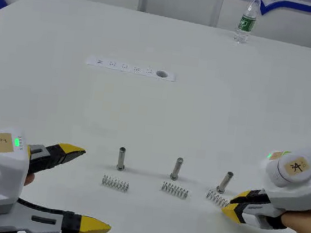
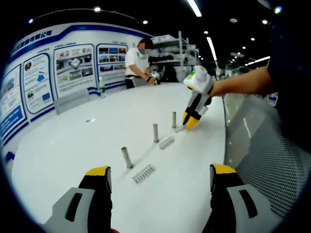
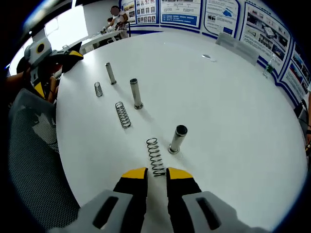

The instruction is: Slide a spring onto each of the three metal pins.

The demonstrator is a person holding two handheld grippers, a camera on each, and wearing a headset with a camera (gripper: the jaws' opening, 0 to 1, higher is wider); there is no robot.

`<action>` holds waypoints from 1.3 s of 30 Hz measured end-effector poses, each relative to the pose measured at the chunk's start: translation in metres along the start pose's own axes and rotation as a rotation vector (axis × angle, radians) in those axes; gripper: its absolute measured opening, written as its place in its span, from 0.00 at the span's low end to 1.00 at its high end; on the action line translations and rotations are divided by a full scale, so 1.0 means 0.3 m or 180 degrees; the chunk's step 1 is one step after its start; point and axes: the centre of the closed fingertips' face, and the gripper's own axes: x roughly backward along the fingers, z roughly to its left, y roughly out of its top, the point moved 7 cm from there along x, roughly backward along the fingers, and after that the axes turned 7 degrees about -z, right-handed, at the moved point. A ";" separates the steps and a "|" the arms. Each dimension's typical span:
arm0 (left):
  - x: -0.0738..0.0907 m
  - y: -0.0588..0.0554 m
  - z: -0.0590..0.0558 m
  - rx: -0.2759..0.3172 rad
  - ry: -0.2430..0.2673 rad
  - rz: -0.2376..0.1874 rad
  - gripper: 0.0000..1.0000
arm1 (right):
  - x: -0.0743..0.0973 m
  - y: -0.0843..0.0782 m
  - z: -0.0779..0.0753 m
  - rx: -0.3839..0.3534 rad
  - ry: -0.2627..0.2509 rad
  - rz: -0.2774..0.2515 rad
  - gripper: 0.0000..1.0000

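One white table (image 1: 213, 112) carries the whole arrangement, with one person (image 2: 138, 63) standing at its far edge in the left gripper view. Two hand-held grippers flank the work. The left gripper (image 1: 84, 188) sits at the near left with its jaws spread wide and nothing between them, and its body is cut off by the frame edge in the head view. The right gripper (image 1: 234, 204) reaches in from the near right with its yellow tips drawn almost together. One water bottle (image 1: 247, 20) stands upright at the far side of the table, and one power strip (image 1: 131, 68) is set flush in the tabletop, its sockets too small to make out. Three metal pins stand upright in a row: left pin (image 1: 121, 159), middle pin (image 1: 177, 168) and right pin (image 1: 225, 182). Three springs lie flat on the table, one just in front of each pin and none on a pin: left spring (image 1: 115, 184), middle spring (image 1: 175, 190) and right spring (image 1: 217, 198). The near end of the right spring sits between the right gripper's tips. Whether the jaws actually press on it cannot be told.
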 end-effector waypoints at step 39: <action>-0.138 0.085 -0.103 -0.0331 -0.0731 -0.0099 0.60 | 0.127 0.163 0.199 0.0855 0.0466 0.0115 0.11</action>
